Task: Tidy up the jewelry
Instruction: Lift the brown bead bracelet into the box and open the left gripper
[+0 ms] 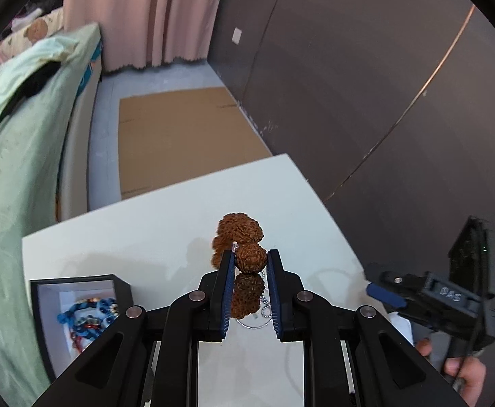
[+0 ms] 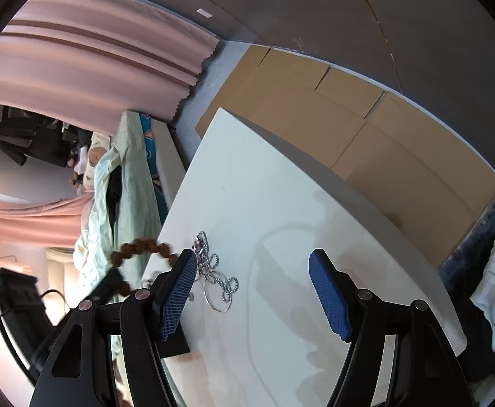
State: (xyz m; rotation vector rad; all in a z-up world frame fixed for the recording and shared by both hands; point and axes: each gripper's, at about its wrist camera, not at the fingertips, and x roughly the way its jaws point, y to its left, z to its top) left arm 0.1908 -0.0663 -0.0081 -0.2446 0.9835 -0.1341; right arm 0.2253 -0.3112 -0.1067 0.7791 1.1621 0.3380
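Left wrist view: my left tool point(image 1: 250, 264) is clamped on the brown bead bracelet point(image 1: 244, 254), pads pinching one rough bead near the tips w/ the rest of the strand bunched above and hanging below between the fingers. Looks lifted off the white counter point(image 1: 145, 230), though I can't tell for sure if the lowest beads touch it. Under the tool, on the counter, lies the silver chain necklace point(image 1: 264, 308), only partly seen btwn the fingers. Down-left sits the black jewelry box point(image 1: 40, 322), open, w/ a blue and red beaded piece point(image 1: 88, 315) already in it. So I'd judge approx one item stowed, bracelet in transit, necklace not yet handled. Box is to the left of and nearer than the bracelet, well apart from the tip. My right tool point(image 1: 383, 295) shows at right edge, one blue pad visible, held by my hand point(image 1: 461, 369).

Right wrist view: my right tool point(image 2: 251, 271) has its fingers wide apart, nothing btwn them. The necklace point(image 2: 213, 271) lies flat on the counter point(image 2: 264, 176), just beside the left pad, its rings and chain loops partly behind that finger; not centred in the gap. The bracelet point(image 2: 139, 251) hangs blurred at left, past the counter edge from this angle, w/ the left tool point(image 2: 111, 285) dark below it. A dark corner, prob. the box point(image 2: 176, 342), peeks under the left finger. Remaining, as I judge: drop bracelet in box, then take necklace.
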